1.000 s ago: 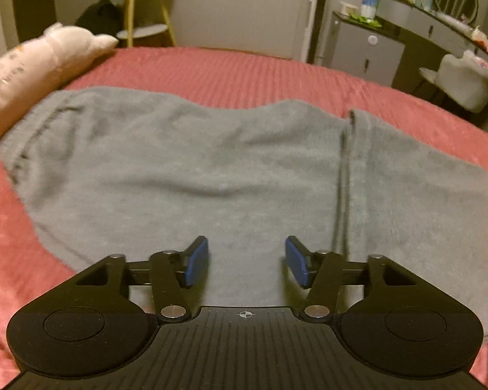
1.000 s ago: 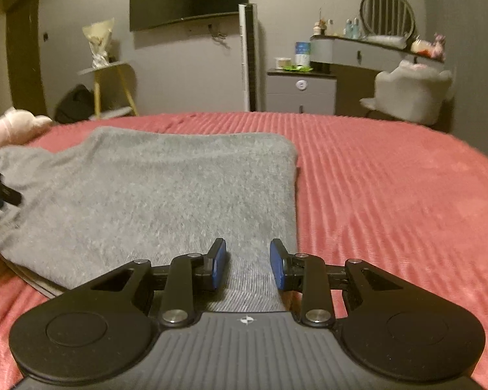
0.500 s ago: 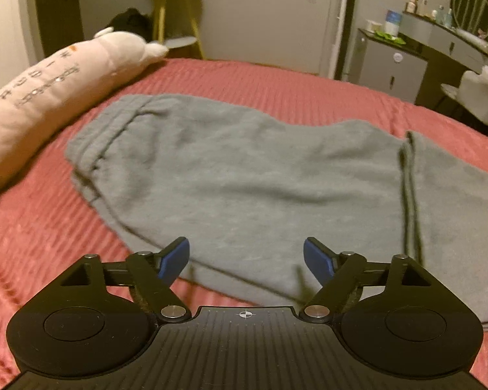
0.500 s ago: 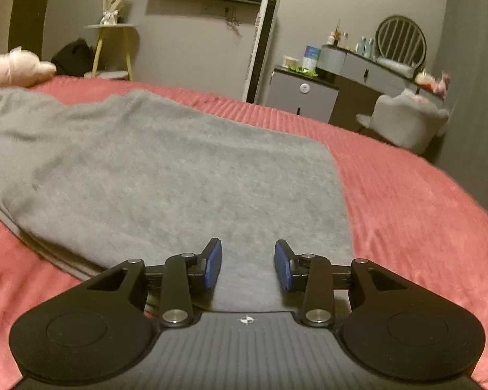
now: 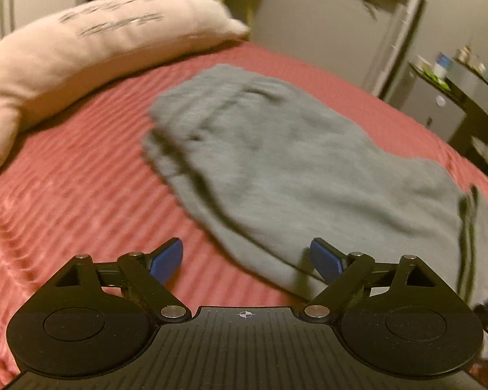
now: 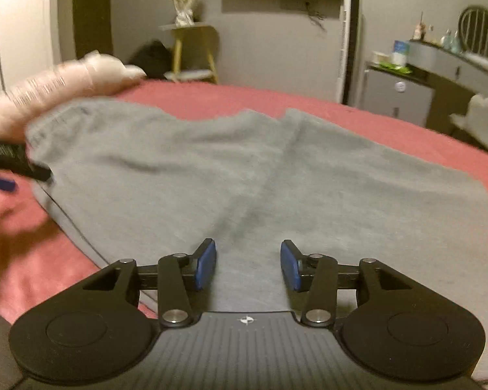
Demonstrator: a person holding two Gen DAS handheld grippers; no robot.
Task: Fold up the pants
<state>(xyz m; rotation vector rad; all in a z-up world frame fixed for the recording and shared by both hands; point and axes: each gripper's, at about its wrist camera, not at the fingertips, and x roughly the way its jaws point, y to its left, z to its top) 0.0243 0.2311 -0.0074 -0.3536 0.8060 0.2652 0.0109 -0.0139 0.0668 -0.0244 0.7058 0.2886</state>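
Grey pants [image 6: 211,175] flat on bed [image 5: 81,195]; my left gripper [image 5: 245,256] and right gripper [image 6: 248,265] released, empty. Risk: pinching top layer only, fold skews.

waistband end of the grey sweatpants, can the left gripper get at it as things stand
Probably yes: the left gripper is open, and only bare red bedspread lies before the grey sweatpants waistband; the pink pillow sits clear.
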